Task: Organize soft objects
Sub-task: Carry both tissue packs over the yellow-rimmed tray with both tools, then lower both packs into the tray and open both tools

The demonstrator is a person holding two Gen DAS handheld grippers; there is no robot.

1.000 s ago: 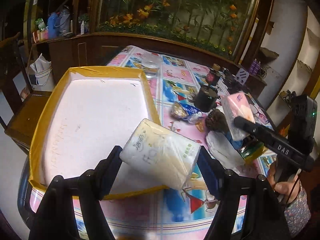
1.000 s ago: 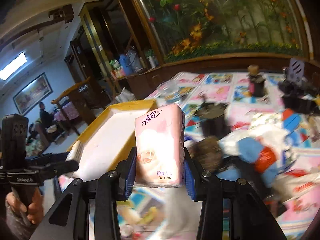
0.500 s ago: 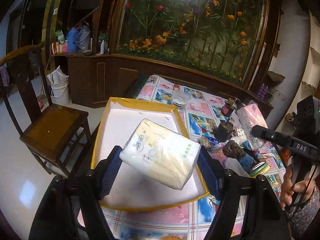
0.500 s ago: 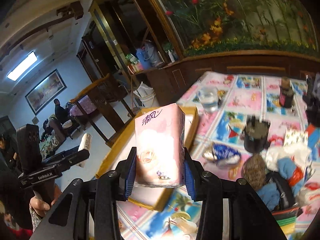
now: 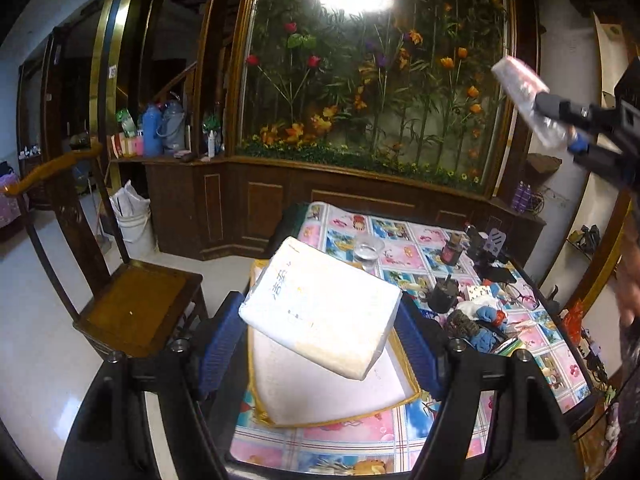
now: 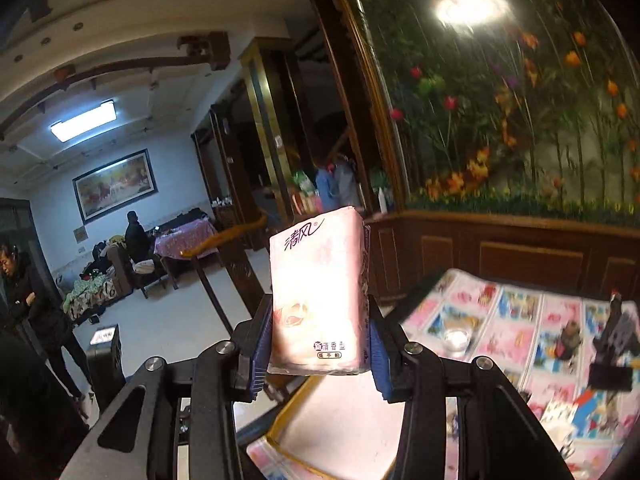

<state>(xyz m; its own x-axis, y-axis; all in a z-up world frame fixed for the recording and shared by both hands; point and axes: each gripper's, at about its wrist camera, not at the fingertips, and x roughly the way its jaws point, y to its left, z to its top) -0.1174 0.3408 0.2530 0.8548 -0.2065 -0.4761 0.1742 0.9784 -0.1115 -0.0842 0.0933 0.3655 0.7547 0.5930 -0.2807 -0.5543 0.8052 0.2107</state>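
Note:
My left gripper [image 5: 320, 332] is shut on a white and yellow tissue pack [image 5: 320, 312], held tilted high above the yellow-rimmed white tray [image 5: 404, 364] on the table. My right gripper [image 6: 318, 344] is shut on an upright pink tissue pack [image 6: 318, 292], also well above the tray's [image 6: 280, 428] near corner. In the left wrist view the right gripper [image 5: 560, 120] with the pink pack [image 5: 524, 96] shows at the upper right, higher than the left one. A pile of small soft things, blue, white and brown [image 5: 480, 316], lies on the table right of the tray.
A patterned cloth covers the table [image 5: 400, 240], with a glass [image 5: 369, 249], dark jars [image 5: 442, 298] and clutter at the right. A wooden chair [image 5: 132, 304] stands left of the table. A flower mural fills the back wall. People [image 6: 24, 292] are far off in the room.
Both grippers have risen a long way above the table with their tissue packs still held; the tray and table now look smaller and lower. The right one rose more.

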